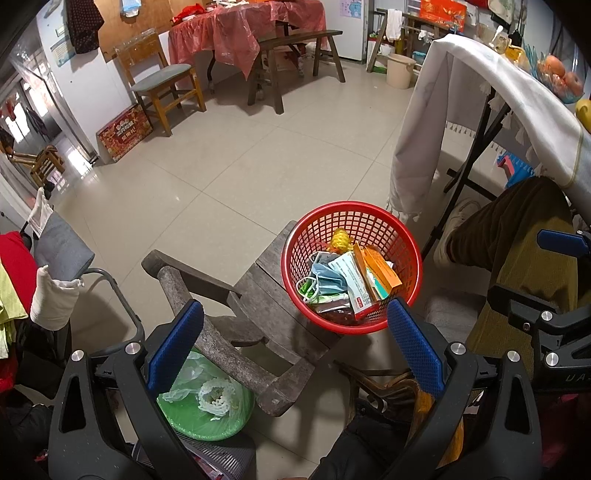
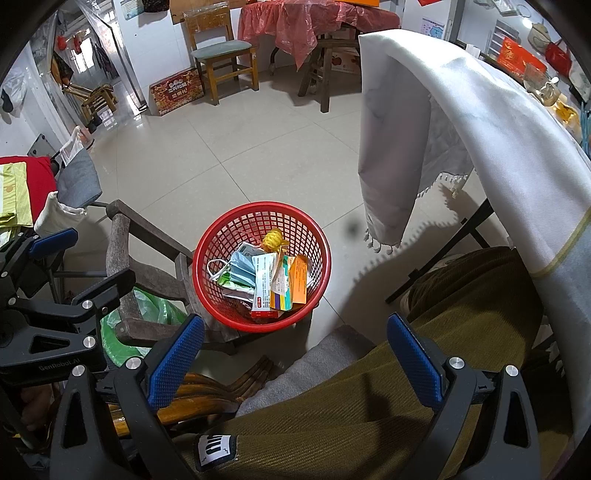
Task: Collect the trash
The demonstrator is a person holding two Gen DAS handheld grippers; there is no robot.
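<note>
A red mesh basket [image 1: 406,236] [image 2: 218,236] rests on a worn wooden chair [image 1: 258,306] [image 2: 122,236]. It holds trash: a blue face mask [image 1: 327,278] [image 2: 242,271], medicine boxes [image 1: 354,284] [image 2: 264,288], an orange carton [image 1: 380,271] [image 2: 298,278] and a yellow foam net [image 1: 340,239] [image 2: 273,238]. My left gripper [image 1: 295,343] hovers open over the chair seat, nothing between its blue pads. My right gripper [image 2: 295,354] is open too, above the person's olive trouser leg [image 2: 369,406], to the right of the basket.
A green plastic bag with white foam [image 1: 207,398] [image 2: 147,306] lies under the chair. A white cloth-draped folding table [image 1: 498,96] [image 2: 461,129] stands right. Red-covered table [image 1: 243,33], wooden chair [image 1: 162,81], clothes [image 1: 14,273] at left. Open tiled floor [image 1: 258,158] beyond the basket.
</note>
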